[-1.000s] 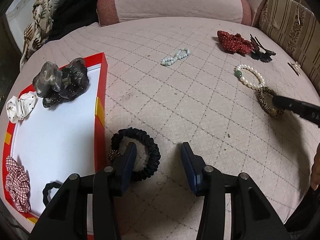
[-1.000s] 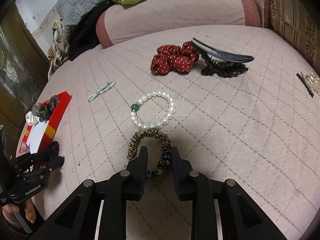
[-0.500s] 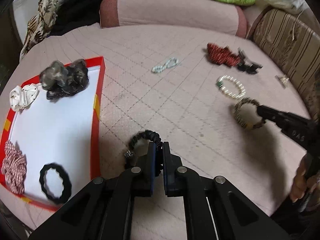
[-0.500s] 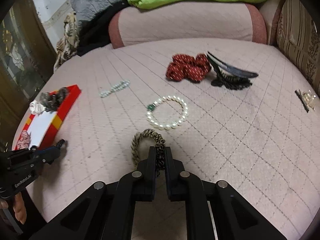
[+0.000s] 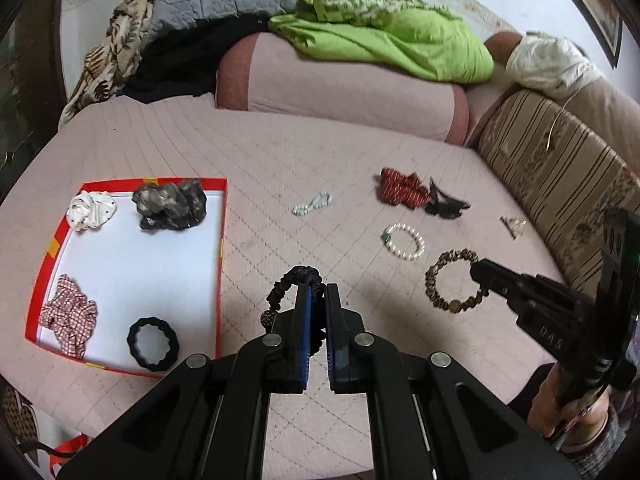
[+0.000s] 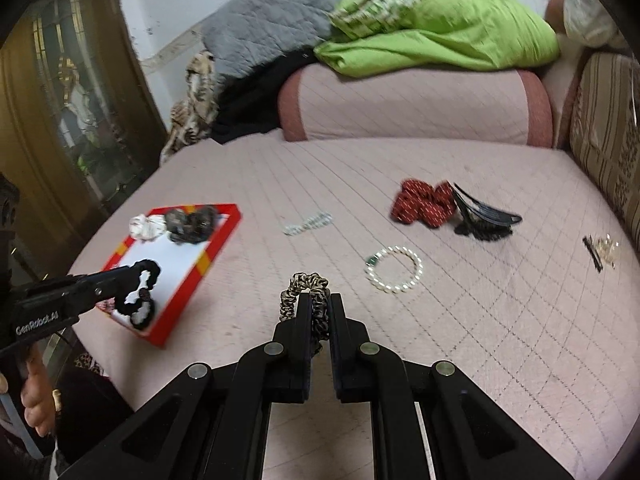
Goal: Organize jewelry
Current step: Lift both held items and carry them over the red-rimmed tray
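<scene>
My left gripper [image 5: 316,294] is shut on a black scrunchie [image 5: 298,280] and holds it lifted above the pink quilted bed, right of the red-rimmed white tray [image 5: 221,240]. My right gripper [image 6: 320,304] is shut on a leopard-print scrunchie [image 6: 304,284], also lifted; it also shows in the left wrist view [image 5: 452,286]. The tray holds a white scrunchie [image 5: 90,210], a grey-black one [image 5: 170,204], a checked one [image 5: 68,316] and a black ring [image 5: 152,344]. On the bed lie a pearl bracelet [image 5: 404,240], a pale bead bracelet [image 5: 312,204] and a red dotted scrunchie [image 5: 400,190].
A black hair clip [image 5: 446,204] lies beside the red scrunchie, and a small clip [image 5: 512,224] near the striped cushion [image 5: 560,168] on the right. A pink bolster [image 5: 340,88] with green and grey bedding runs along the back. The bed edge is close in front.
Both grippers closed on their scrunchies and lifted them off the bed. The left one went from open around the black scrunchie to shut on it.
</scene>
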`<control>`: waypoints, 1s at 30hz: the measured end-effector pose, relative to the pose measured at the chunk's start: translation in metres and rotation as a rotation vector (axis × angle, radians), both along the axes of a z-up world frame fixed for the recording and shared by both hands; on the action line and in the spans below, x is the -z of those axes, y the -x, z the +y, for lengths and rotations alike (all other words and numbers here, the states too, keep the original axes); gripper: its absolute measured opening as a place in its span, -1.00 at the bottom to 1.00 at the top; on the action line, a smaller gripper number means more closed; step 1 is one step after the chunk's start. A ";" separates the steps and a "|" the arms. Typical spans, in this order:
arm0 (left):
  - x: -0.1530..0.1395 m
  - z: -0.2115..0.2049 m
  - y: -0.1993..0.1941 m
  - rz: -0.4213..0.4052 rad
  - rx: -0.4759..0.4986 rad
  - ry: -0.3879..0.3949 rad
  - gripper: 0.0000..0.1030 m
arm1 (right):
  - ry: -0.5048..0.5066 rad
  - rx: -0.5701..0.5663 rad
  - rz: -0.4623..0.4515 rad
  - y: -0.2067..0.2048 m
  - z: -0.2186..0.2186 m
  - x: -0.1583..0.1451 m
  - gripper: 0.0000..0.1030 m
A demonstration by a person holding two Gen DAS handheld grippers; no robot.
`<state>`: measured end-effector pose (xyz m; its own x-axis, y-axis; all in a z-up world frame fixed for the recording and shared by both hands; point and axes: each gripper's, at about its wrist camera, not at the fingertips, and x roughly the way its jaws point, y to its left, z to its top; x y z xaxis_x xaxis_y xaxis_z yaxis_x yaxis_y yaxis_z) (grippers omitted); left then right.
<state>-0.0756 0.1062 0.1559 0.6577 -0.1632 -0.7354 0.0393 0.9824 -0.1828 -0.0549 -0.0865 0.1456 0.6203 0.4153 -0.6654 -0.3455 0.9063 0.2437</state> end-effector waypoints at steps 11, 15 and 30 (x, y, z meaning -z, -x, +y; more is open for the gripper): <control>-0.063 0.036 0.031 -0.080 -0.044 0.076 -0.88 | -0.022 -0.092 -0.073 0.018 0.033 -0.047 -0.83; -0.079 0.054 0.030 -0.108 -0.086 -0.006 -0.88 | -0.034 -0.130 -0.081 0.013 0.052 -0.061 -0.83; -0.050 0.174 -0.027 -0.038 -0.321 -0.162 -0.88 | -0.046 -0.251 -0.010 -0.028 0.157 -0.067 -0.83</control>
